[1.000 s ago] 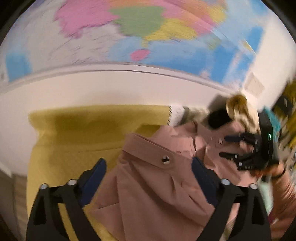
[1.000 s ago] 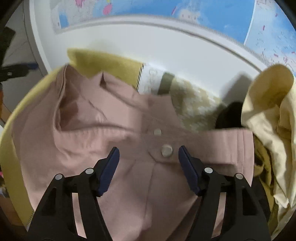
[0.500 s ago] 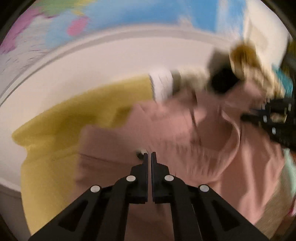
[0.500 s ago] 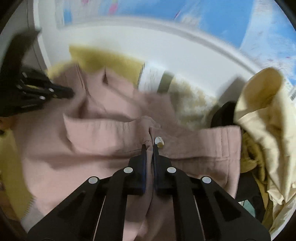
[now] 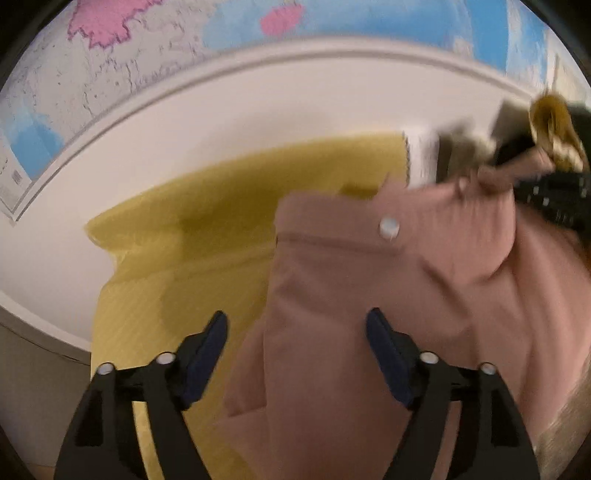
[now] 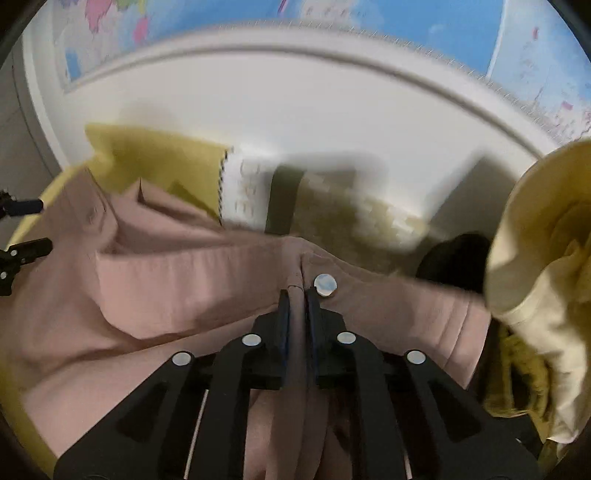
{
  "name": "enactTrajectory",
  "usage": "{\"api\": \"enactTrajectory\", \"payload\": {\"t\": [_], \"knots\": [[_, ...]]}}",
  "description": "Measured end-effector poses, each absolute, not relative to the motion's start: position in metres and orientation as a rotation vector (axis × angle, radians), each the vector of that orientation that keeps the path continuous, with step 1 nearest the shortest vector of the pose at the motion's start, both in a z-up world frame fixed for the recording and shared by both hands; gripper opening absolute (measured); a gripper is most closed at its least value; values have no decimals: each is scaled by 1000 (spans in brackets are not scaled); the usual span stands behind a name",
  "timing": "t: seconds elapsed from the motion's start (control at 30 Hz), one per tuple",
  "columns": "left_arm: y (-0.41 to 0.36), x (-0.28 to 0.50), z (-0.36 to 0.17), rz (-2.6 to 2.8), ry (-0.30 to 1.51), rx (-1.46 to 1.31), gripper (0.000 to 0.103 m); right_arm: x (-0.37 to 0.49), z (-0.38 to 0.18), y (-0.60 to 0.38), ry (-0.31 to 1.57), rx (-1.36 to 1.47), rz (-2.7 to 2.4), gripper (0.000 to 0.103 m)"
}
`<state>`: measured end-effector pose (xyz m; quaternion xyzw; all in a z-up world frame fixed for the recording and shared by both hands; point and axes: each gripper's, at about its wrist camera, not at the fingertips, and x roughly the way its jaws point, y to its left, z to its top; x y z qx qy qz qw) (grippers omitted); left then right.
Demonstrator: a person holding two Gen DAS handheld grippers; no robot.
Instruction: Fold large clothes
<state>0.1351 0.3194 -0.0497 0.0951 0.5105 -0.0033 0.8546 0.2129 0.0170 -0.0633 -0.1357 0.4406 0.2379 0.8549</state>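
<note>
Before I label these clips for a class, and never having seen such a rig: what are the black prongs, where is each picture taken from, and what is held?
No robot here: a person holds a two-finger gripper in each hand, and a fisheye camera on each looks along its fingers. In the left wrist view, the left gripper stands open, its jaws just opened, over a pink buttoned garment lying on a yellow cloth. In the right wrist view, the right gripper pinches a fold of that garment beside a silver snap button. A patterned knit and a cream garment lie nearby; a wall map hangs behind.
</note>
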Motion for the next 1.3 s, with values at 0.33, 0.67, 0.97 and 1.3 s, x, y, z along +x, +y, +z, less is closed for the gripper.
{"api": "enactTrajectory", "payload": {"t": [0.33,0.67,0.97,1.3], "knots": [[379,143,-34,-25,1026,-132,3,208,-38,7,868,-240,516,8],[388,118,-39,-1,1037,-172,64,205,-30,-2,894,-200,505,65],[392,22,-40,-105,968,-214,91,107,-14,-134,856,57,570,92],[352,6,-73,-202,964,-283,73,72,-91,-137,940,244,704,50]]}}
